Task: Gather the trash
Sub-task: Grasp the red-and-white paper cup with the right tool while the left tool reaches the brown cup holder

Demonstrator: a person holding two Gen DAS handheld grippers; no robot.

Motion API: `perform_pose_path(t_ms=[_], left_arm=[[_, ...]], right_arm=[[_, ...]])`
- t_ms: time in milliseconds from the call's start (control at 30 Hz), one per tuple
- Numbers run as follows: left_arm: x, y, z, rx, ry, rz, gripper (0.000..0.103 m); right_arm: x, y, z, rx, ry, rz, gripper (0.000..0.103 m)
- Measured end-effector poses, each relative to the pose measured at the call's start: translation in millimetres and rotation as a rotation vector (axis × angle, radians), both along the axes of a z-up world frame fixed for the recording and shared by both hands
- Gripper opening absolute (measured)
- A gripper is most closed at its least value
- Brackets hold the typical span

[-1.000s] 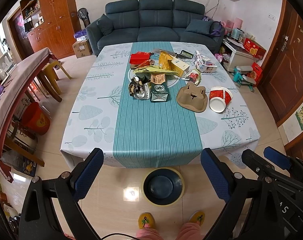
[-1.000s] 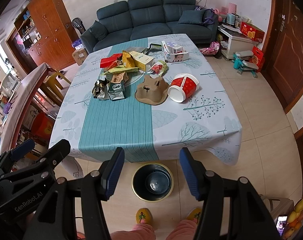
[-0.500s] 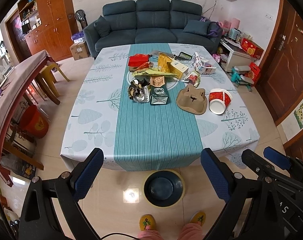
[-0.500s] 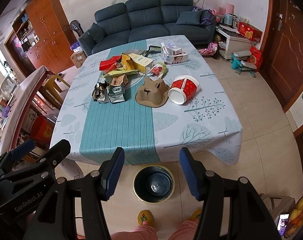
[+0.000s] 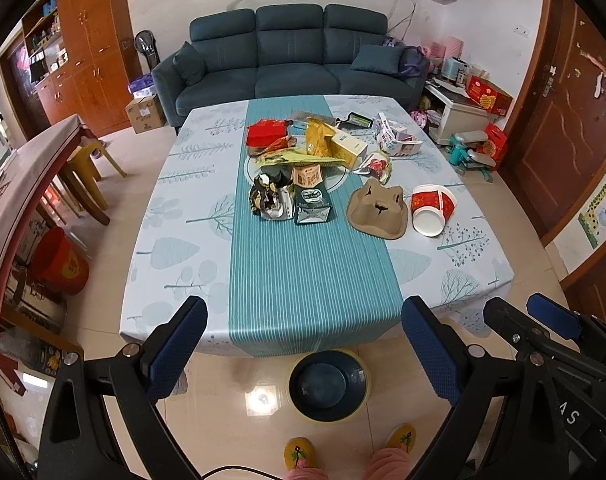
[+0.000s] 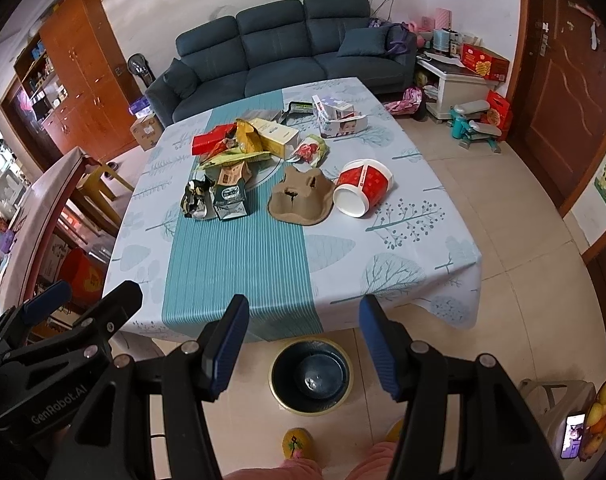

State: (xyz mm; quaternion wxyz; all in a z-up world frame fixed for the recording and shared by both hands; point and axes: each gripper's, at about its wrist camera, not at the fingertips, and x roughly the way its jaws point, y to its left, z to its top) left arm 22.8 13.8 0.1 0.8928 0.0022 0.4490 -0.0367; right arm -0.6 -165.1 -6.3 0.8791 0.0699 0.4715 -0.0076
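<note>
A home living room: a dark sofa (image 5: 287,56), wooden cabinets (image 5: 91,52) and a cloth-covered table (image 5: 183,208).

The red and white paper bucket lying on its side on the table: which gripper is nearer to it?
Right. The right gripper faces the bucket slightly more directly; the left gripper sits further left.

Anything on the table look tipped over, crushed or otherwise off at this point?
Yes. The red paper bucket lies on its side, mouth toward the camera, right of the brown pulp cup tray, which sits upside down with torn holes. Behind them, crumpled wrappers and opened boxes are heaped mid-table. Both grippers, left and right, are open and empty.
</note>
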Motion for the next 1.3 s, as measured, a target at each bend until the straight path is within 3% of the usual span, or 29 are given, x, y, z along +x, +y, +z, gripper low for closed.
perform_pose_path(t_ms=[400,733,967,1300], left_arm=[[29.9,4.6,-2.4,-0.022,0.015,-0.055,0.096],[99.1,-17.7,-22.8,-0.06,0.129,-0.064,0.096],[161.1,-52.7,-43.5,-0.044,0.208,-0.056,0.096],[237.4,-98.2,-96.6,-0.057,0.352,0.01,0.096]], right_arm=[[6.3,7.7,5.7,0.007,-0.003,-0.052,0.058],[50.2,-42.0,-3.8,0.02,0.016,-0.132,0.058],[122.0,-84.4,-38.5,0.062,0.1,-0.114,0.058],[218.8,-120.5,-118.9,0.239,0.312,-0.07,0.058]])
